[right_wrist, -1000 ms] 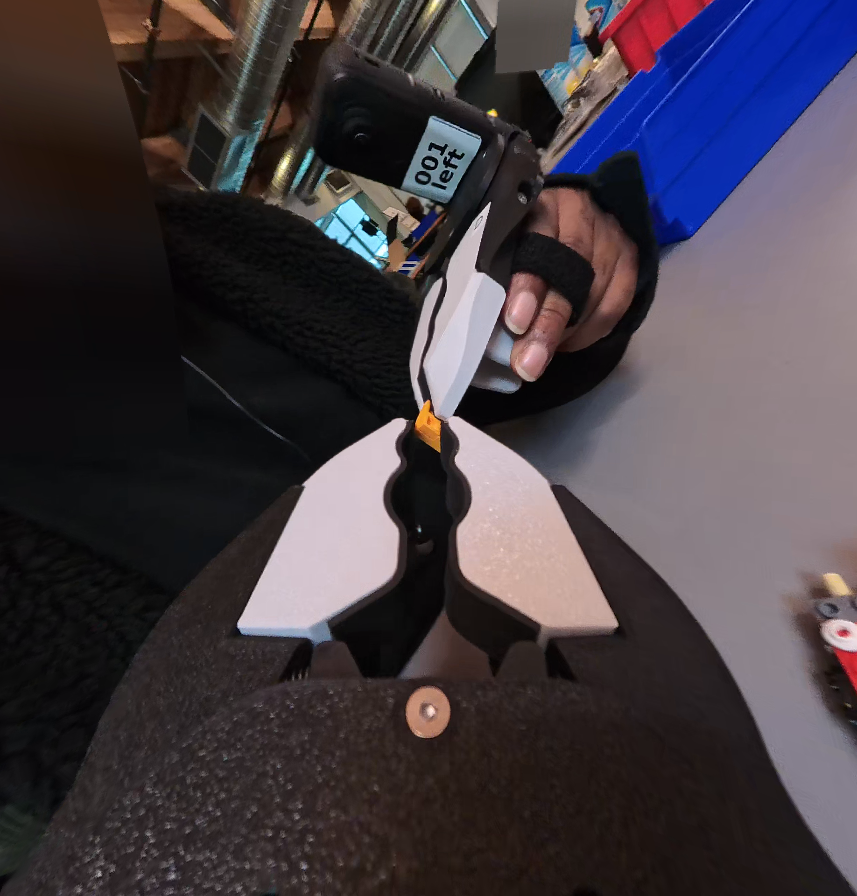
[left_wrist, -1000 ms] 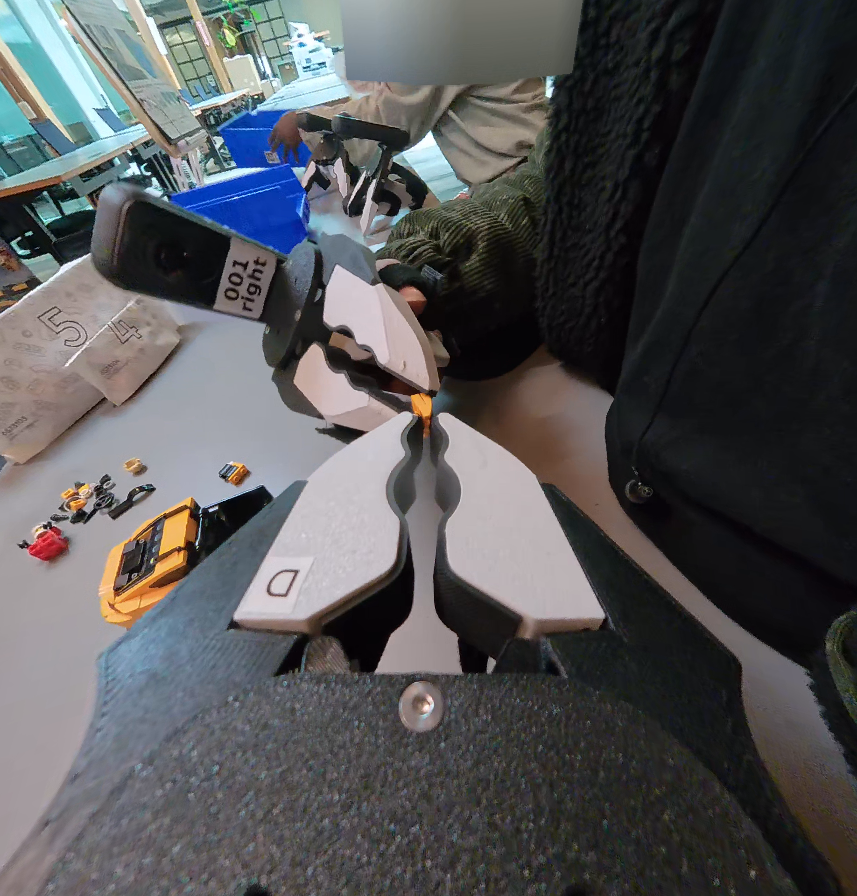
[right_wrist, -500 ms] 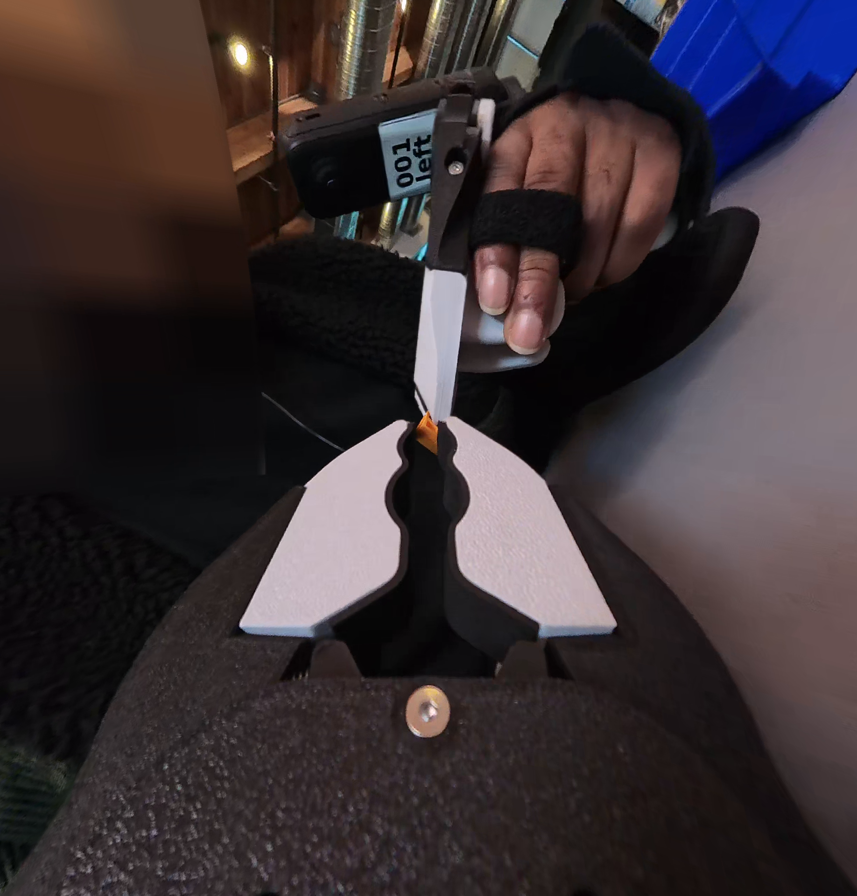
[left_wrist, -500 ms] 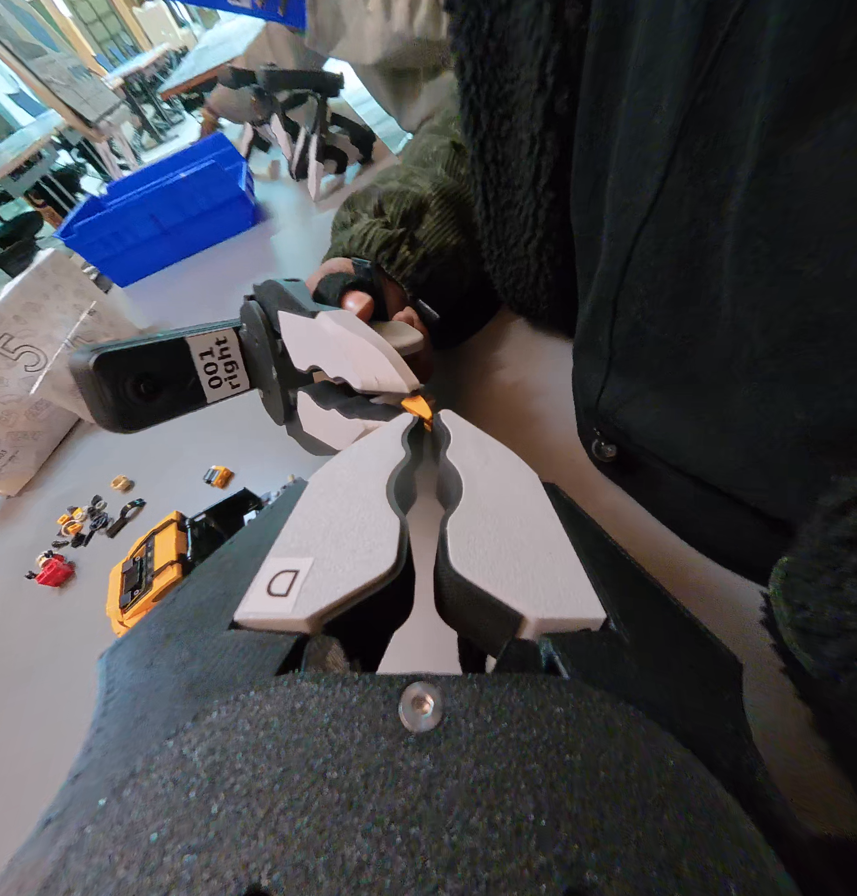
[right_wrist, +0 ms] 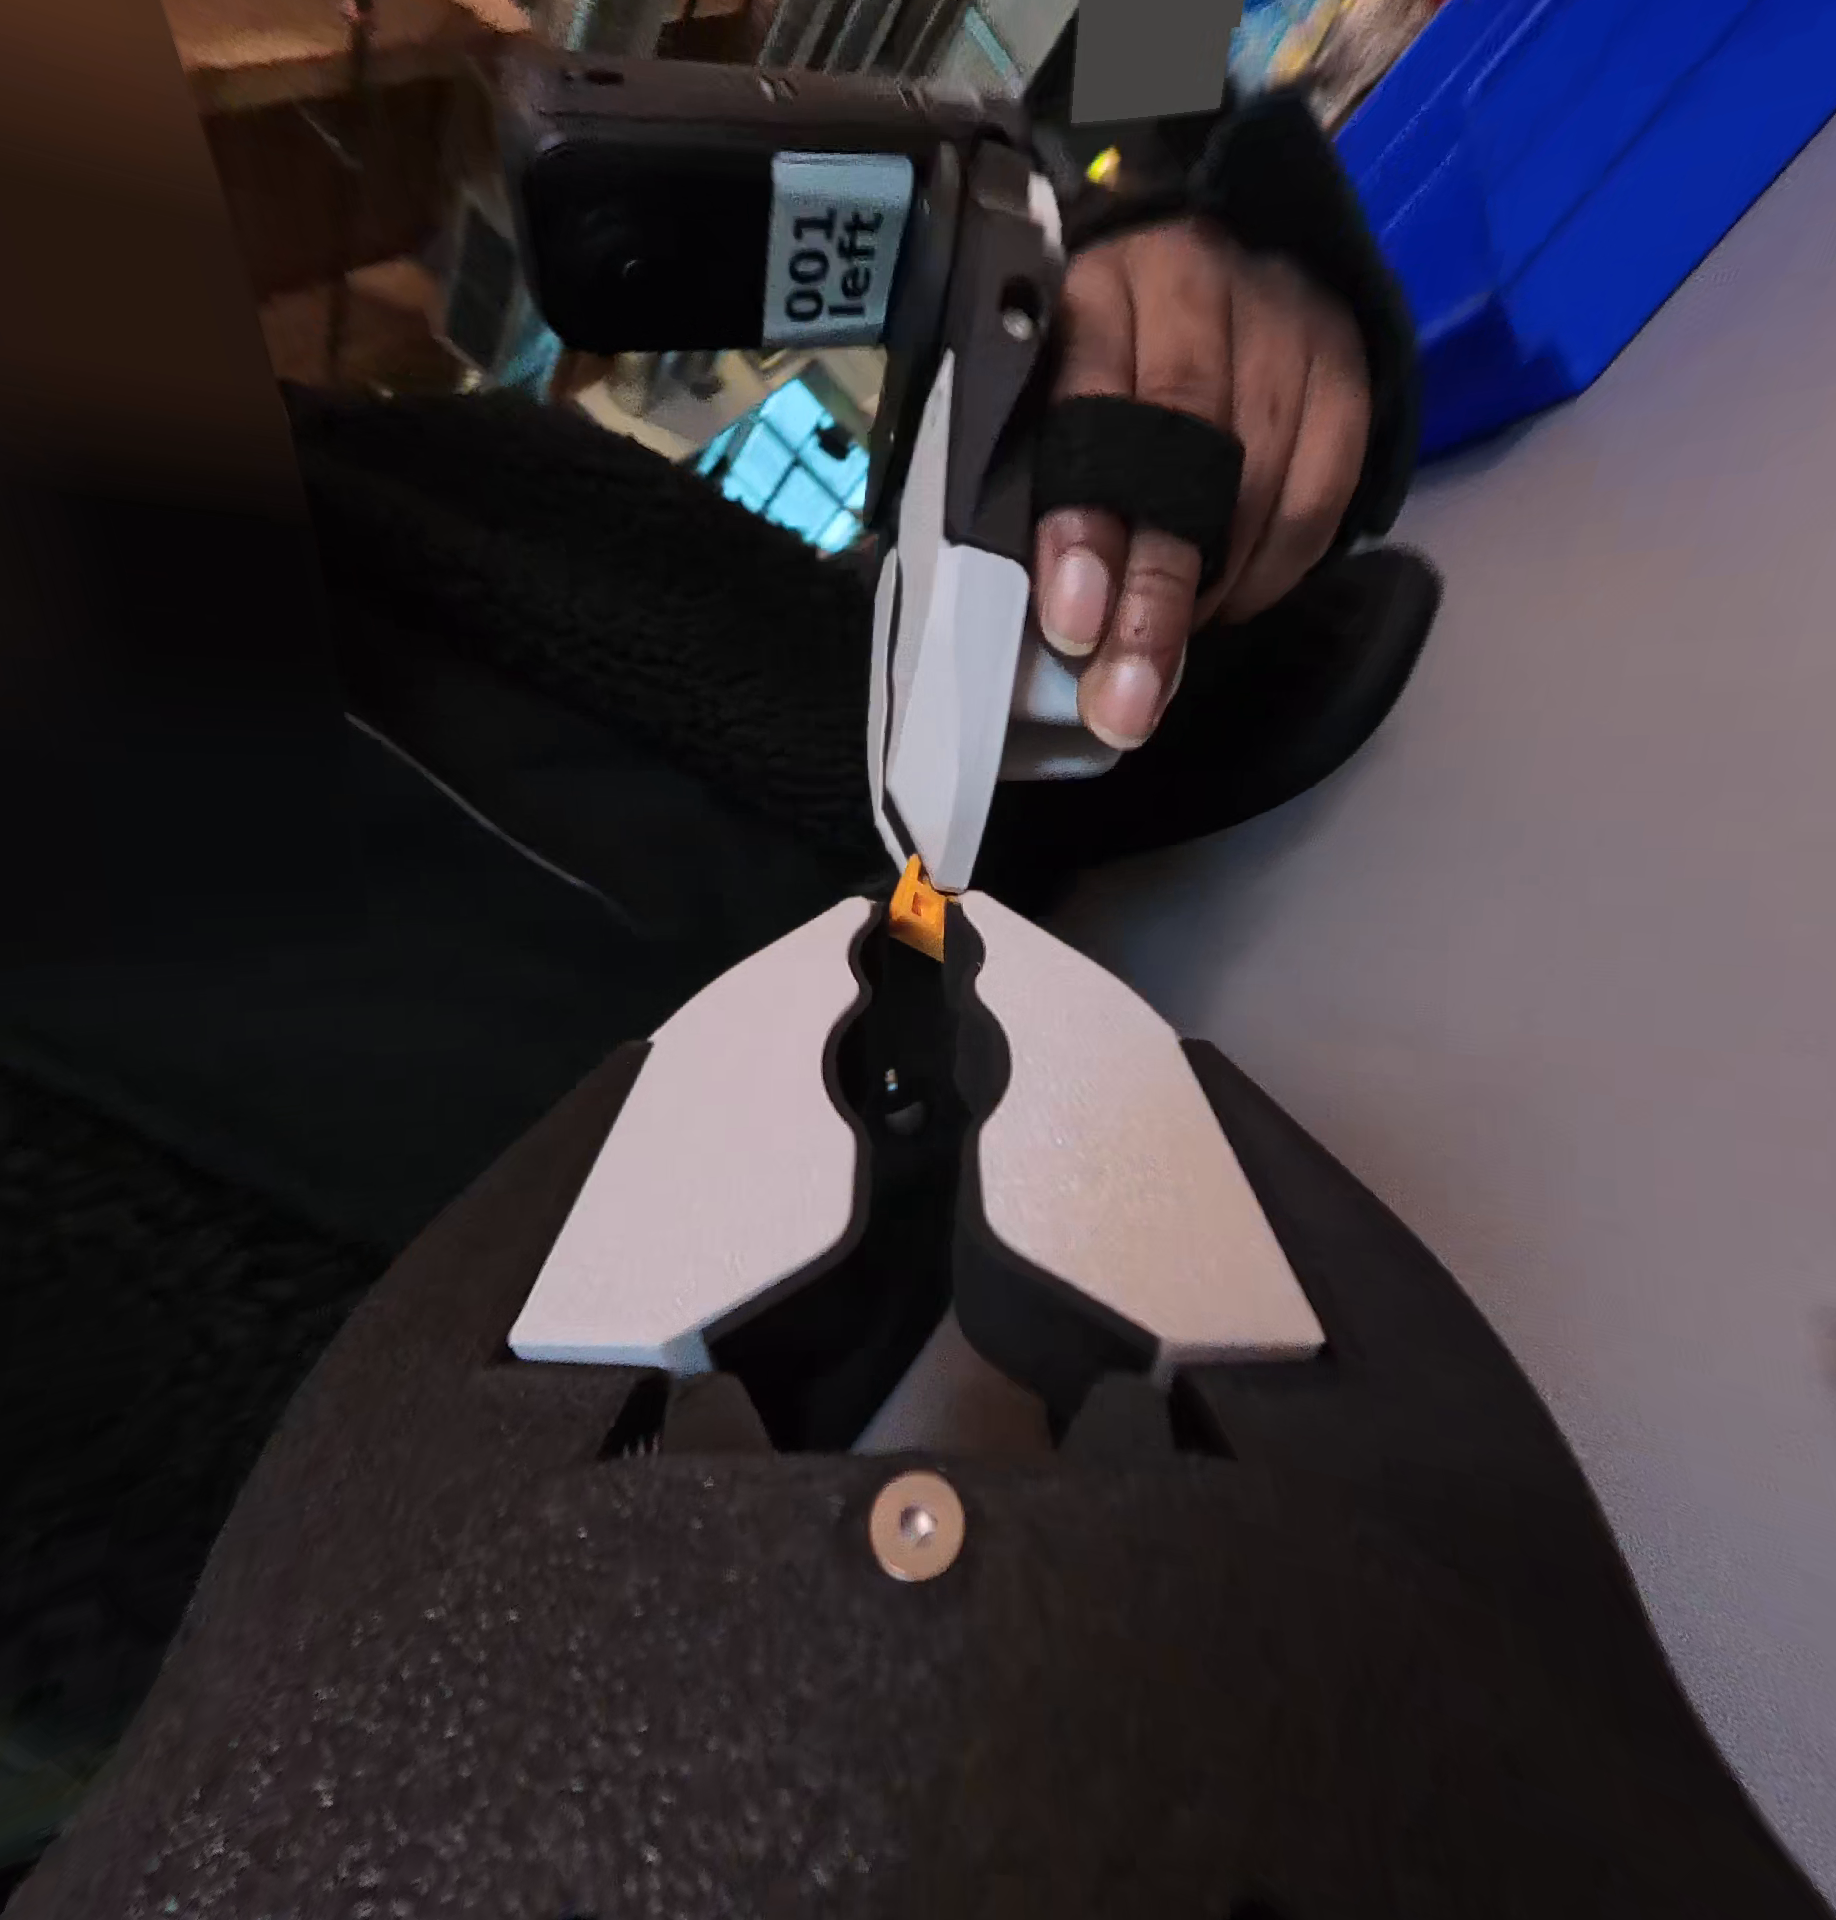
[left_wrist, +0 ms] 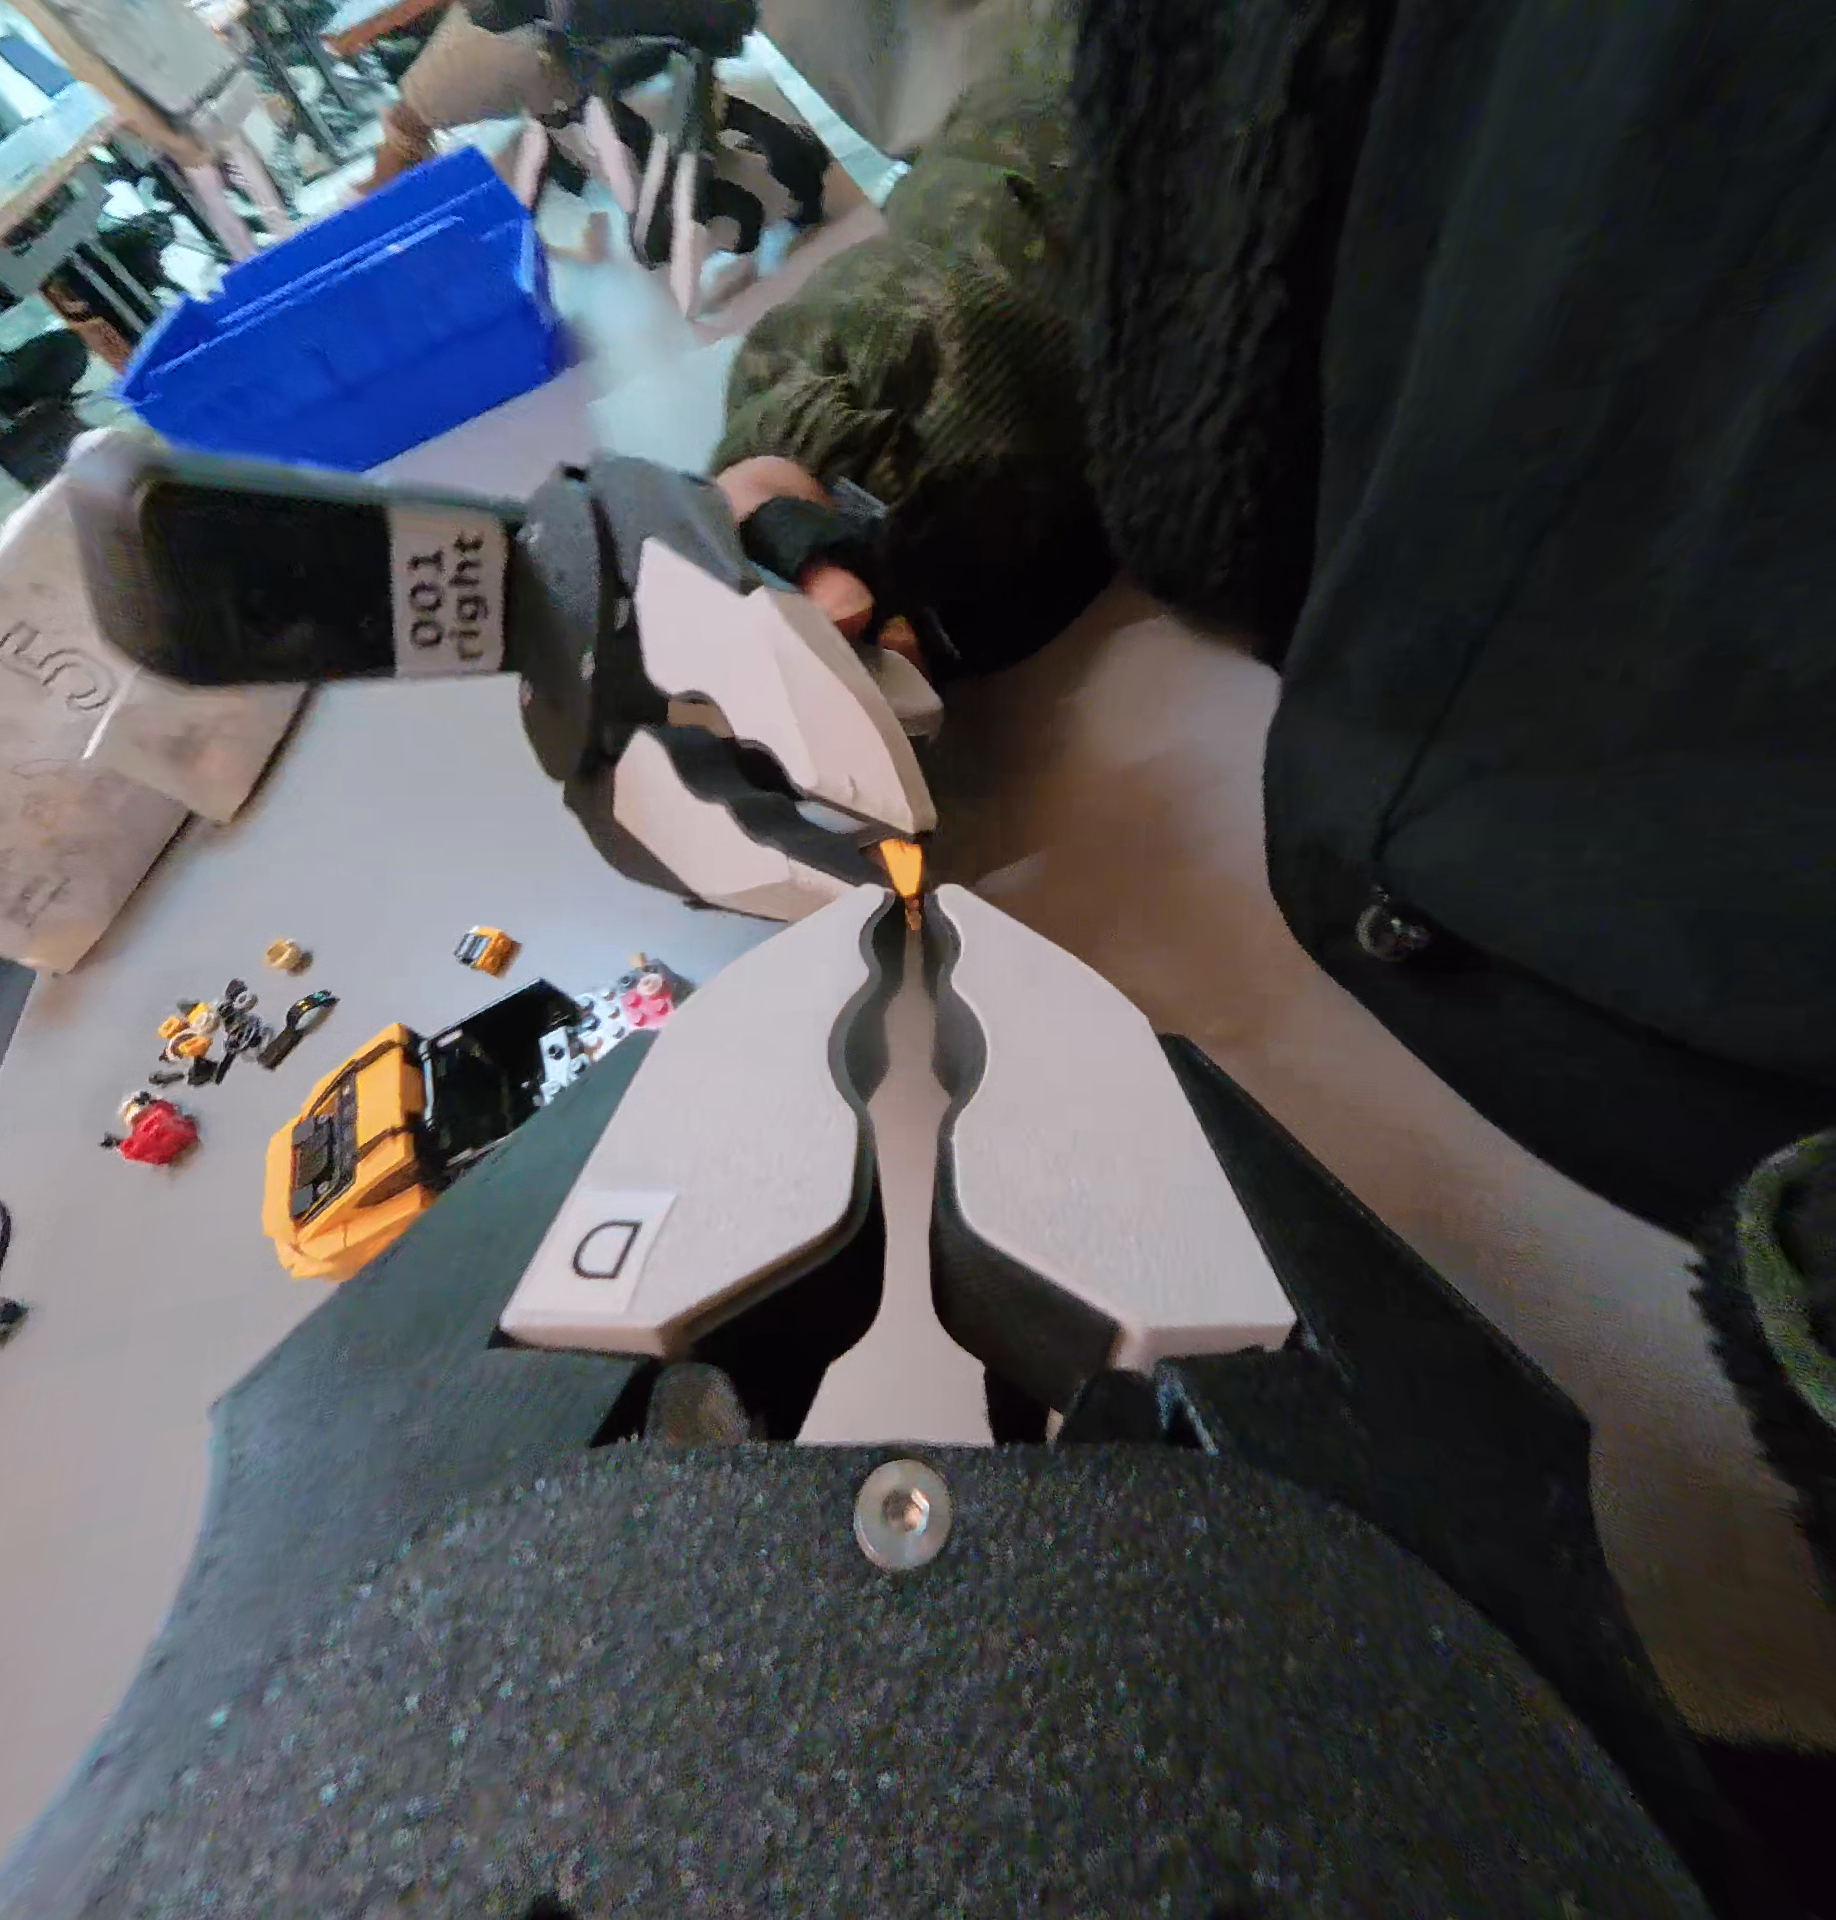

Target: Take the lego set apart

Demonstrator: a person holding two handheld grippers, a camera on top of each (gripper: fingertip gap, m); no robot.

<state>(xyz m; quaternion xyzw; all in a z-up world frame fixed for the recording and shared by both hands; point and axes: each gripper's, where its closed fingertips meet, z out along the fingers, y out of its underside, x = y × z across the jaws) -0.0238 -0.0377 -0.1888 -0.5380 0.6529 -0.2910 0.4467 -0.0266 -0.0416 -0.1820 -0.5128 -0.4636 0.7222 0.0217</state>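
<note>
A small orange lego piece [left_wrist: 903,871] is pinched between both grippers, above the grey table near the person's dark jacket. My left gripper [left_wrist: 909,904] is shut on its near end. My right gripper [right_wrist: 919,920] is shut on the same orange piece [right_wrist: 916,909] from the other side. In the left wrist view the right gripper [left_wrist: 919,831] comes in from the upper left, tip to tip with mine. In the right wrist view the left gripper [right_wrist: 935,868] points down onto the piece. A partly stripped orange and black lego car [left_wrist: 394,1112] lies on the table at left.
Loose small lego parts [left_wrist: 218,1029] and a red piece [left_wrist: 155,1117] lie left of the car. White numbered paper bags [left_wrist: 52,727] sit at far left. A blue bin [left_wrist: 363,312] stands behind. The person's jacket [left_wrist: 1568,520] fills the right side. My two grippers' fingertips are within a few centimetres of each other.
Both grippers have stayed shut on the orange piece and tip to tip. They have twisted against each other: the right gripper tilted, the left gripper's angle shifted in the right wrist view.
</note>
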